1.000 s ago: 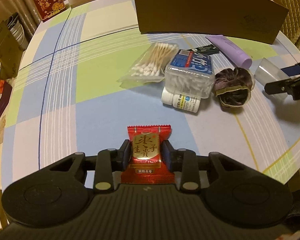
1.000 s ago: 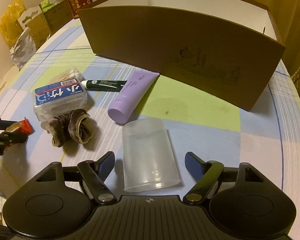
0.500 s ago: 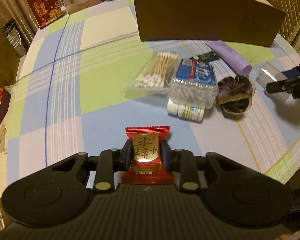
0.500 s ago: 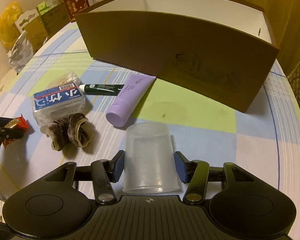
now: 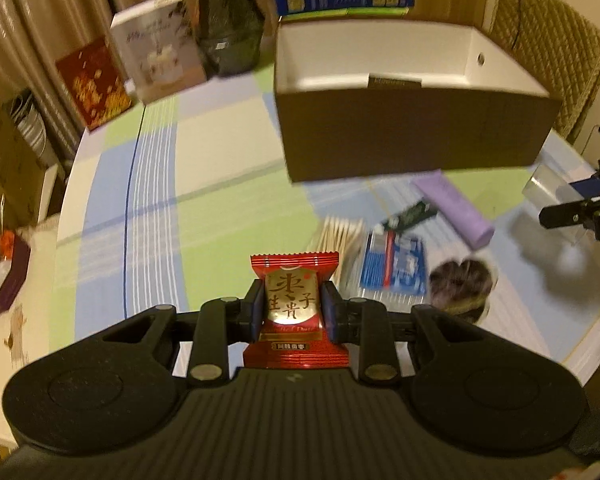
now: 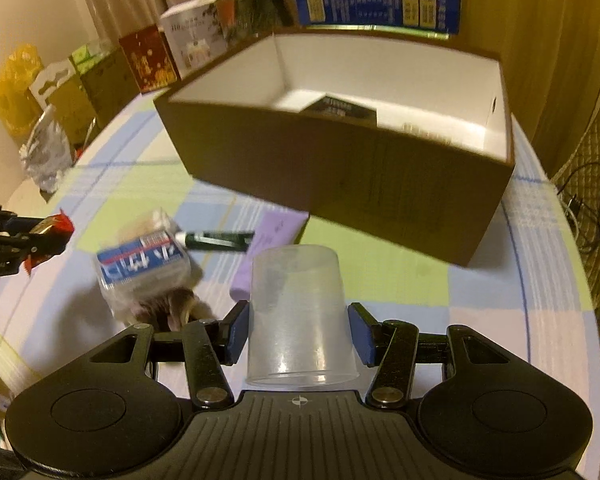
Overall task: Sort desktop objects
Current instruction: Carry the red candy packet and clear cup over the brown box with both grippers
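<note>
Over the checked-cloth table [image 5: 220, 216], facing the brown white-lined cardboard box [image 6: 340, 184].
Left tongs [image 5: 293, 311] gripping a red foil candy packet [image 5: 294, 308], right tongs [image 6: 299, 332] clamping a clear plastic cup [image 6: 300, 320]; box lying ahead, nearer the right.

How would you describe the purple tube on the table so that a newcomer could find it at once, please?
Start at the big brown box on the checked table. Just in front of its near wall, a purple tube lies flat beside a thin dark green tube. It is the thicker, pale lilac one.

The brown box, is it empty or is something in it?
Not empty. The brown box is open on top, and a dark flat item lies on its white floor.
</note>
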Tool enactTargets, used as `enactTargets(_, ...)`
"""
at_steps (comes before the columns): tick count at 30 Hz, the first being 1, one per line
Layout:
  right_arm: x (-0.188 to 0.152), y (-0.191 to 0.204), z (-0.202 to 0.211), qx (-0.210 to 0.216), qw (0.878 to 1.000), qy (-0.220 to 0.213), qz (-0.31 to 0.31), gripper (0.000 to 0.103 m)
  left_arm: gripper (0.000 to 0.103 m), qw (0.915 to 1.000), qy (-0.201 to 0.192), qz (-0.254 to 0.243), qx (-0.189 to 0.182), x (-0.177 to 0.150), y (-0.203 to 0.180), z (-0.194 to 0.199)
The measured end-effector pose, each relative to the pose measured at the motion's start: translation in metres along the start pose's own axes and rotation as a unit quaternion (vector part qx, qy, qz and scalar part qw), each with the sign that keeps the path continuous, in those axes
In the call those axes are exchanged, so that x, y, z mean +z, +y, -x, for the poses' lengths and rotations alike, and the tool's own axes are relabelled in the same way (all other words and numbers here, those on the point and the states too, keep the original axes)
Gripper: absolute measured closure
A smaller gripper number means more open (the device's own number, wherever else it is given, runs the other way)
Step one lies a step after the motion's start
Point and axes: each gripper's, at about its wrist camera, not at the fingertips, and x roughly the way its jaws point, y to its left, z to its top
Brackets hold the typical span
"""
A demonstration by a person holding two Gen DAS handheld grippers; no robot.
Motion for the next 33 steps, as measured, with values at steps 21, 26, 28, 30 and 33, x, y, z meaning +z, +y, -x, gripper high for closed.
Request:
enactTargets(21,0.106,-0.032,0.014,-0.016,0.995,-0.092,-0.042,0.053,0.078,0.9902,-0.098,-0.072,-0.068,0.151,-0.028,-0.033)
enactTargets(26,0.127,-0.047,-0.003,-0.025,0.994,-0.087,-0.055,0.053,0.078,0.9905,-0.083,-0.077,-0.077,0.177,-0.032,-0.058)
enactTargets(28,0.134,-0.053,-0.011,-0.030,0.995,-0.079,-0.059,0.053,0.078,0.9910,-0.075,-0.076,-0.080,0.185,-0.032,-0.069)
enactTargets(30,0.138,-0.058,-0.021,-0.037,0.995,-0.067,-0.058,0.053,0.078,0.9914,-0.065,-0.076,-0.084,0.191,-0.032,-0.081)
enactTargets(33,0.141,-0.062,-0.036,-0.042,0.997,-0.045,-0.048,0.053,0.078,0.9917,-0.051,-0.083,-0.084,0.197,-0.034,-0.098)
